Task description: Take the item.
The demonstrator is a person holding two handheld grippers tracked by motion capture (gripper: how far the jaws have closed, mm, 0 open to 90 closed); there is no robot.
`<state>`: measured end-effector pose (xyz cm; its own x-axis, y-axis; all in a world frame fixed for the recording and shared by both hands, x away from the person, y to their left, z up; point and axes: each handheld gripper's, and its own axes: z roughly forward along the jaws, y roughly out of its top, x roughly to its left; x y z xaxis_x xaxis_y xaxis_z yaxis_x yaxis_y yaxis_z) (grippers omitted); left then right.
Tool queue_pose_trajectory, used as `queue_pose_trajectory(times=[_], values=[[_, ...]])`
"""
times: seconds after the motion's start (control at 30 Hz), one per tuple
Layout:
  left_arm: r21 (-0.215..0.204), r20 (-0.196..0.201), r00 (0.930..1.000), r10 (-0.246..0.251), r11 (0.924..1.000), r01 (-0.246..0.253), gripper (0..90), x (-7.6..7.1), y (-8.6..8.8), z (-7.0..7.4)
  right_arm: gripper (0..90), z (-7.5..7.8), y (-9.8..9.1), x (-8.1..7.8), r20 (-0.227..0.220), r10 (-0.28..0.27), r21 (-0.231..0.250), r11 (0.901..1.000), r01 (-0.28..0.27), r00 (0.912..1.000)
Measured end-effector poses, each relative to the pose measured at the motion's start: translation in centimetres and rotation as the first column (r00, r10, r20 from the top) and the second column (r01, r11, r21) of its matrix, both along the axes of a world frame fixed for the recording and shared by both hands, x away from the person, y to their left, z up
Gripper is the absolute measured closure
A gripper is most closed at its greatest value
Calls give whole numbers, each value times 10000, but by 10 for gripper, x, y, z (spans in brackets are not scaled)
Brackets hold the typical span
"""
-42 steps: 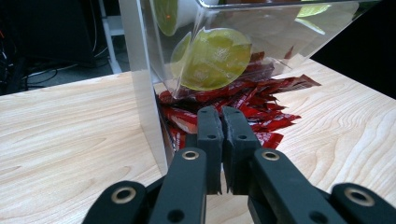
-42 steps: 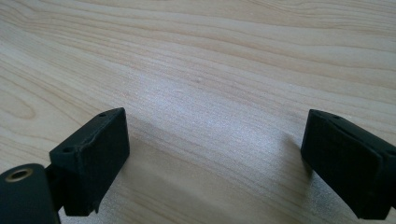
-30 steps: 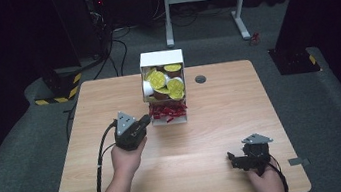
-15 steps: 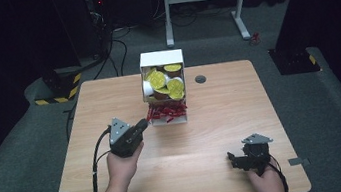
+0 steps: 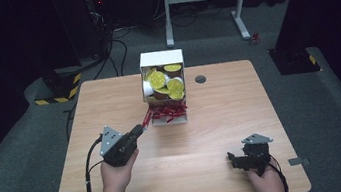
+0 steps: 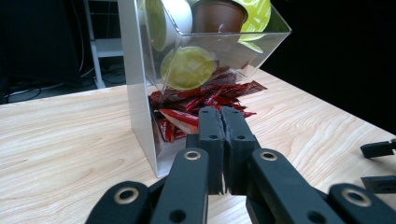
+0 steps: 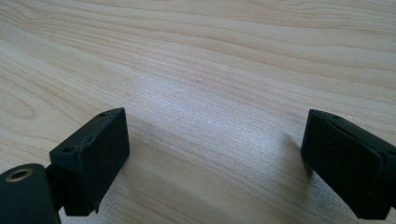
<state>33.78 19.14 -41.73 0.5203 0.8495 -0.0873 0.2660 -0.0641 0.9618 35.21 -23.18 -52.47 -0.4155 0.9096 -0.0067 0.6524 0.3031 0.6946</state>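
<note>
Pale, fine-grained wood makes up the table (image 5: pixel 219 170). At the left, the left gripper (image 5: pixel 138 130) is matte black with riveted links; a fist lifts it clear of the top, pointing up and right. Its jaws are pressed flat together, and a red packet (image 5: pixel 147 118) runs on from their tips, though whether it is pinched there cannot be told. That packet reaches up to the low slot of the dispenser (image 5: pixel 160 57), a white box with a clear sloping bin of round yellow-lidded pods (image 5: pixel 158 79) above a heap of glossy red packets (image 5: pixel 168 111). At the right, the right gripper (image 5: pixel 233 160) sits low near the table's front edge, its blocky jaws spread wide over bare wood.
</note>
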Motion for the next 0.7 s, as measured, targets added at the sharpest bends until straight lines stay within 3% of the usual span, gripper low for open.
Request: queue_pose_trajectory(times=[0.27, 0.7], values=[[-254, 178, 9997, 158, 9996, -154, 879, -9, 16, 1, 78, 0, 0, 0, 1, 1, 0, 10000, -1, 10000], [-384, 28, 9978, 656, 9971, -654, 879, -13, 47, -9, 78, 0, 0, 0, 3, 0, -2, 10000, 0, 10000]])
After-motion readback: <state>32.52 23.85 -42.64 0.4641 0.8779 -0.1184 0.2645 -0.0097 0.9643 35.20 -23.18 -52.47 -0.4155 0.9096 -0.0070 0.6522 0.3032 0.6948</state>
